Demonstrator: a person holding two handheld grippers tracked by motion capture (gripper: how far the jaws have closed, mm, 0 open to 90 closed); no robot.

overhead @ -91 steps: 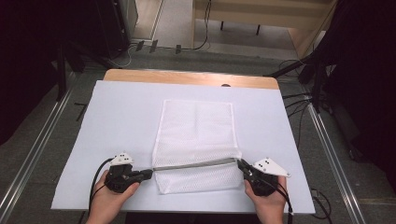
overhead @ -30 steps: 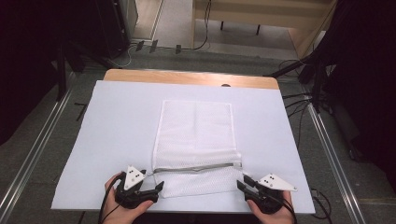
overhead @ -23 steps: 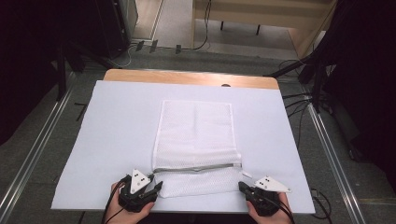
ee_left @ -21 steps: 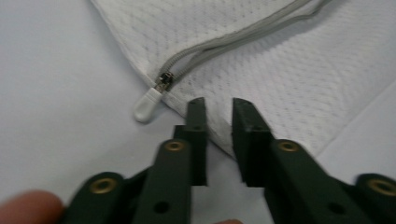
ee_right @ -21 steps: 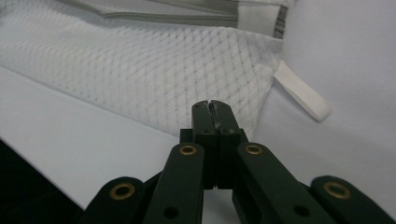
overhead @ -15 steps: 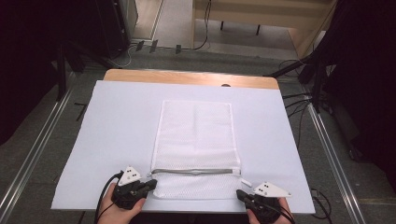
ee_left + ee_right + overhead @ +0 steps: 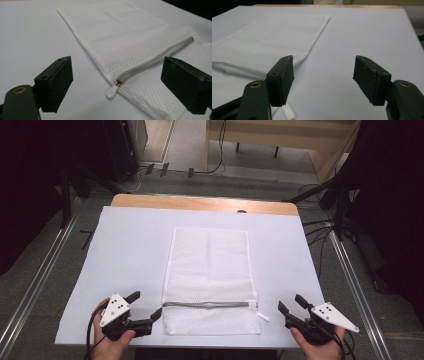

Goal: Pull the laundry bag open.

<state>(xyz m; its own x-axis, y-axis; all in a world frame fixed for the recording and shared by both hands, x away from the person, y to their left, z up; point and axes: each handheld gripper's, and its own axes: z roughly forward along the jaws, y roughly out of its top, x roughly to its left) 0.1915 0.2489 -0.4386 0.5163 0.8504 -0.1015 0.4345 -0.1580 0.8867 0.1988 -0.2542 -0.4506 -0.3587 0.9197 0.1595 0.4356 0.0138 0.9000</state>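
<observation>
A white mesh zip bag lies flat on the white sheet, with its grey zipper running across near the front end. My left gripper sits at the bag's front left corner. Its jaws have just been opening and stand open. In the left gripper view the zipper pull and the bag's edge lie on the sheet between them, unpressed. My right gripper is a little right of the bag. Its jaws have just been opening too and are open over bare sheet, with the bag to their left.
The white sheet covers most of the table; a strip of wooden tabletop shows at the far edge. Metal rails run along both sides, and cables lie on the floor at the right. A small white tab sticks out at the zipper's right end.
The bag's front end, wrinkled and skewed before, now lies straight and flat. Both grippers have let go of its front corners, opened and drawn away, the right one farther outward.
</observation>
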